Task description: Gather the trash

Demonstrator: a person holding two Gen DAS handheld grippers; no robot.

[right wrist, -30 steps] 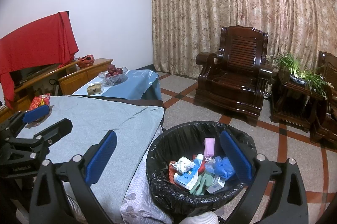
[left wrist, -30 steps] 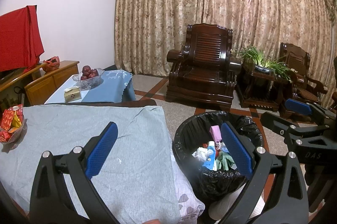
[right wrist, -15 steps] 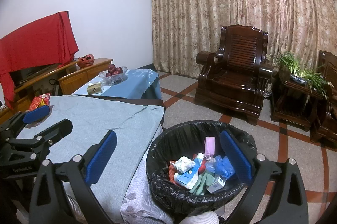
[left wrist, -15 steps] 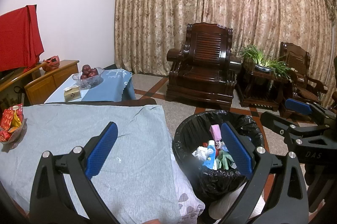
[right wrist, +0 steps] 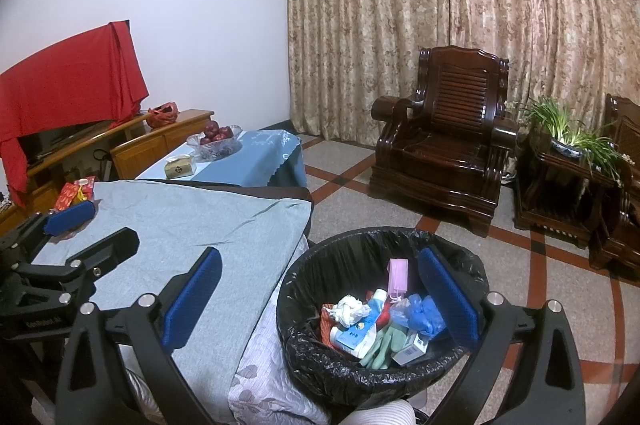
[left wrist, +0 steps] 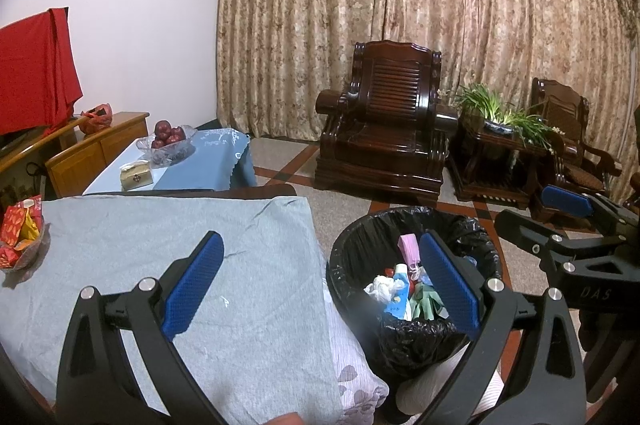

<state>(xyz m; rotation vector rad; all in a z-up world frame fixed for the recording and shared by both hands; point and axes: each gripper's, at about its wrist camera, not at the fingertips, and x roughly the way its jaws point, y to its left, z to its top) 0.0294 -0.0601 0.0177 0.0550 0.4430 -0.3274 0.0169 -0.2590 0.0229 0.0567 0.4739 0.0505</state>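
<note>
A black-lined trash bin (left wrist: pixel 362 245) (right wrist: pixel 332 257) stands on the floor right of the grey-covered table (left wrist: pixel 140 245) (right wrist: pixel 180 217). It holds several bits of trash: a white crumpled tissue (right wrist: pixel 350 309), a blue-and-white tube (right wrist: pixel 360 329), a pink mask (right wrist: pixel 398 275), a green glove (right wrist: pixel 384 343). My left gripper (left wrist: pixel 320 277) is open and empty over the table's right edge. My right gripper (right wrist: pixel 320 281) is open and empty above the bin's near rim. Each gripper shows in the other's view, the right one (left wrist: pixel 560 225), the left one (right wrist: pixel 80 225).
A red snack packet (left wrist: pixel 20 229) (right wrist: pixel 74 191) lies at the table's far left. Behind it is a blue-clothed table with an apple bowl (left wrist: pixel 168 141) (right wrist: pixel 216 139) and a tissue box (left wrist: pixel 136 177). Dark wooden armchairs (left wrist: pixel 384 121) (right wrist: pixel 448 145) and a potted plant (right wrist: pixel 568 133) stand by the curtain.
</note>
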